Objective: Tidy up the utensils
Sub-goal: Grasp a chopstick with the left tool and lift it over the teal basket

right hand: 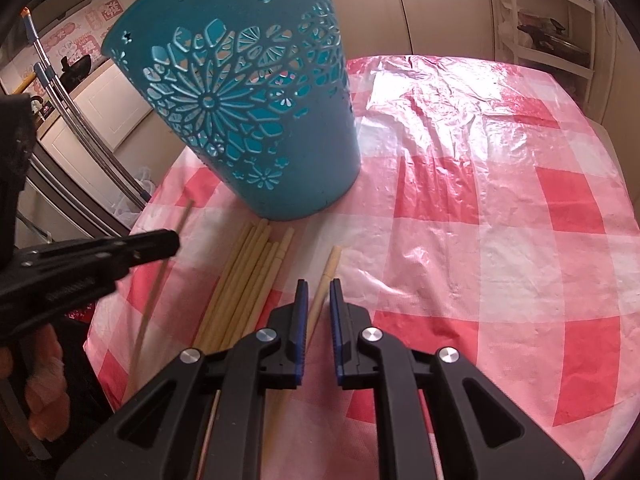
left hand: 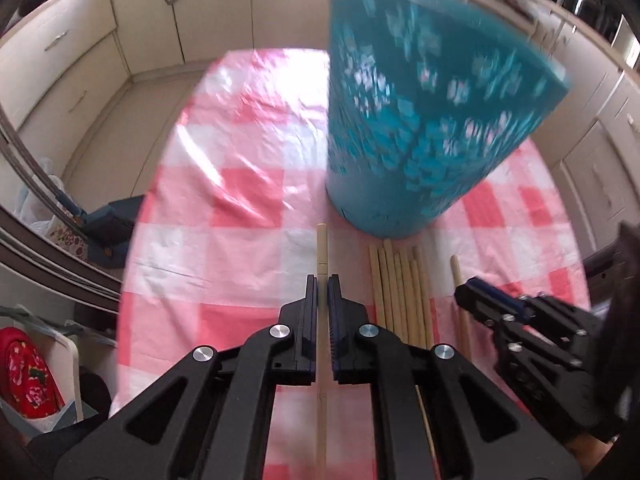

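Observation:
My left gripper (left hand: 322,280) is shut on a single pale wooden chopstick (left hand: 322,248), which runs straight out between its pads above the checked tablecloth (left hand: 240,200). In the right wrist view that gripper (right hand: 172,242) sits at the left, with its chopstick (right hand: 154,292) slanting past it. A teal cut-out basket (left hand: 420,120) (right hand: 248,100) stands upright just beyond. Several chopsticks (left hand: 400,292) (right hand: 248,276) lie bundled in front of it. My right gripper (right hand: 319,282) (left hand: 466,294) is shut to a narrow slit over one separate chopstick (right hand: 330,264) (left hand: 455,270) lying on the cloth, and a gap shows beside that stick.
The round table's red and white cloth (right hand: 480,200) stretches out to the right of the basket. Cream cabinets (left hand: 80,40) ring the room. A mop head (left hand: 108,224) and a red bag (left hand: 24,372) sit off the table's left edge. A person's hand (right hand: 40,380) holds the left gripper.

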Available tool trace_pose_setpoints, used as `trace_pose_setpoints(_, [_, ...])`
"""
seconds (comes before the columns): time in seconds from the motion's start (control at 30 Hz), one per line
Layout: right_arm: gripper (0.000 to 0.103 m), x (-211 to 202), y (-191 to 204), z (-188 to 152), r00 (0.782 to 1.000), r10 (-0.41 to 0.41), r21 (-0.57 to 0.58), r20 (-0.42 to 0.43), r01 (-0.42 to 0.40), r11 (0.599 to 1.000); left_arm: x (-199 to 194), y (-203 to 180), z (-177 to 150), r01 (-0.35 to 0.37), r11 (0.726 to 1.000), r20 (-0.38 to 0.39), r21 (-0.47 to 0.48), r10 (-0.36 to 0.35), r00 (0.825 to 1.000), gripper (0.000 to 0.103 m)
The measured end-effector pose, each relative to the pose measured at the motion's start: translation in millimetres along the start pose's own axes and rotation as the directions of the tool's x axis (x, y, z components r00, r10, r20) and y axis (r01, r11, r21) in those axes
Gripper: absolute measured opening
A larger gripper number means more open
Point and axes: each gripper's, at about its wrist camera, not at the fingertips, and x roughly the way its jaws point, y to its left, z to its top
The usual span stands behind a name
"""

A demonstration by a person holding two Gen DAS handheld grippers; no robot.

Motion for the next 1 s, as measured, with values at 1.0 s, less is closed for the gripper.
trace_pose_setpoints(1.0, [0.036,2,11,-1,1.000,0.020,-0.067,0.009,-0.020,0.998,-81,-42,144,0.051,0.995,0.615,-0.091,0.016,0.789,0.005])
